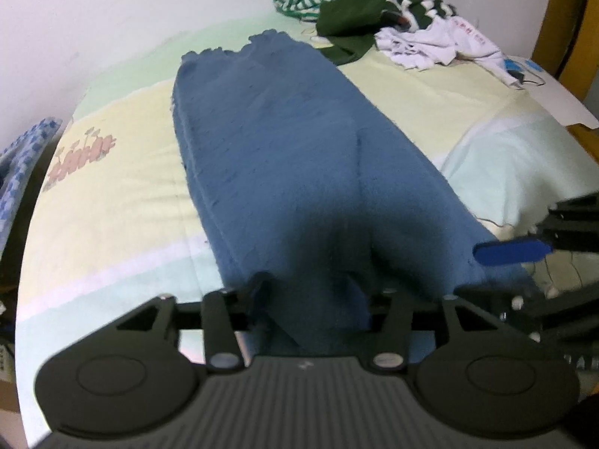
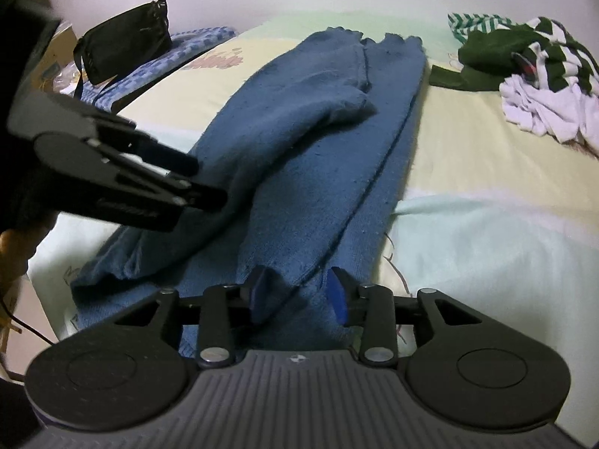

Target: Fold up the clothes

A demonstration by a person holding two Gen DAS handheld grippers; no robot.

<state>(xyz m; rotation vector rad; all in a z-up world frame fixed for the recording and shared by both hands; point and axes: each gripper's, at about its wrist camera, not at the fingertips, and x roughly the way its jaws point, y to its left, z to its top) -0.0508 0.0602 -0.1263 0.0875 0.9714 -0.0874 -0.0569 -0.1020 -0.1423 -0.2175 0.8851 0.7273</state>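
A blue knit garment lies folded lengthwise on the bed, running away from me toward the wall. In the right wrist view a sleeve is laid over the garment. My left gripper stands at the garment's near end, its jaws apart with loose cloth hanging between them. From the right wrist view the left gripper shows its fingers spread at the garment's left edge. My right gripper is open over the near right fold, cloth between the blue pads without being pinched.
A heap of green-striped, dark green and white clothes lies at the far right of the pale yellow and green bed sheet. A black bag rests on blue checked cloth at the far left. The bed's near edge is just below the grippers.
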